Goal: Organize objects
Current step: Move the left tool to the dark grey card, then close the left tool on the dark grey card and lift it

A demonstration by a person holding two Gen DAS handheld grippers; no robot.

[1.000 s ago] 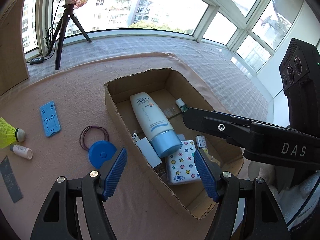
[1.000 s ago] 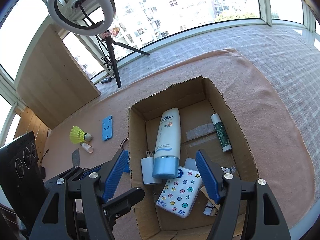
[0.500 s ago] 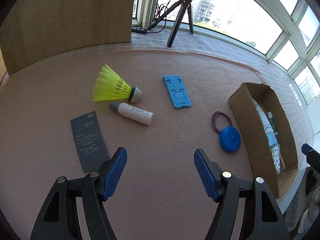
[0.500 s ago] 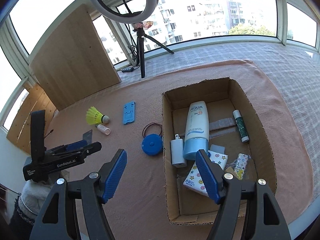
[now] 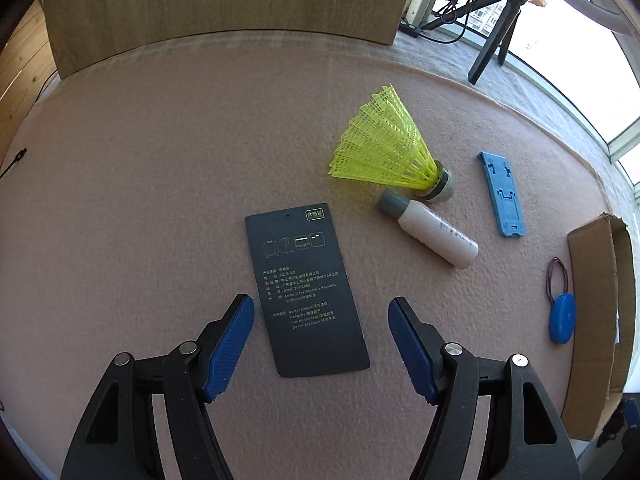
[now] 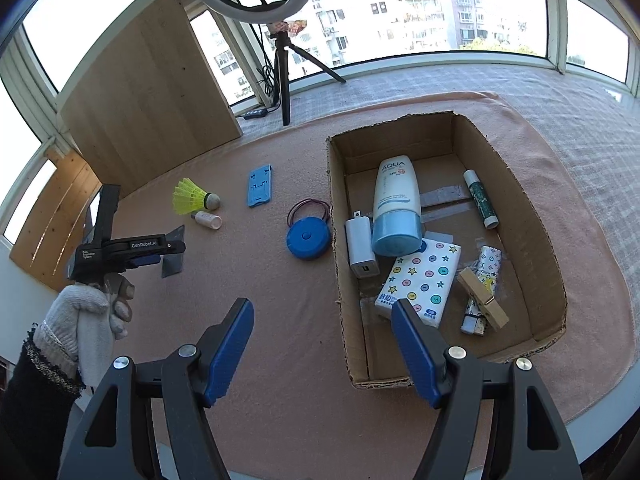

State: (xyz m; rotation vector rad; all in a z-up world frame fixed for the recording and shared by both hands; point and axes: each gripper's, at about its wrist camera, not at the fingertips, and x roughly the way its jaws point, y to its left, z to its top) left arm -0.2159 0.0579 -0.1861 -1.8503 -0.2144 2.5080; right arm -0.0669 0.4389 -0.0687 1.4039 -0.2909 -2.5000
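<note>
The left wrist view is the only one where the dark hang tag (image 5: 306, 290) reads clearly: printed face up, flat on the pink-covered table (image 5: 140, 184), its near end between the blue pads of the left gripper (image 5: 321, 338). The jaws stand apart and released, with nothing pressed between them. At 1 o'clock from the tag lies the yellow shuttlecock (image 5: 386, 150), and touching its cork end a small white bottle (image 5: 428, 229) with a grey cap. Further toward 3 o'clock are the blue phone stand (image 5: 502, 194), a hair tie (image 5: 557, 278) and a blue round tape measure (image 5: 562, 318), seen edge-on against the outer wall of the cardboard box (image 5: 592, 320), whose inside is hidden here.

The right wrist view opens the box (image 6: 516, 208): a sunscreen tube (image 6: 394, 204), a white charger (image 6: 360, 248), a star-patterned tissue pack (image 6: 424, 280), a glue stick (image 6: 480, 200), a wooden clothespin (image 6: 482, 298) and a small patterned packet (image 6: 490, 264). The right gripper (image 6: 322, 344) hangs over the near-left corner of the box, jaws spread and empty. At 9 o'clock, a gloved hand (image 6: 90, 312) grips the left gripper's handle, its nose tipped steeply down over the tag.
</note>
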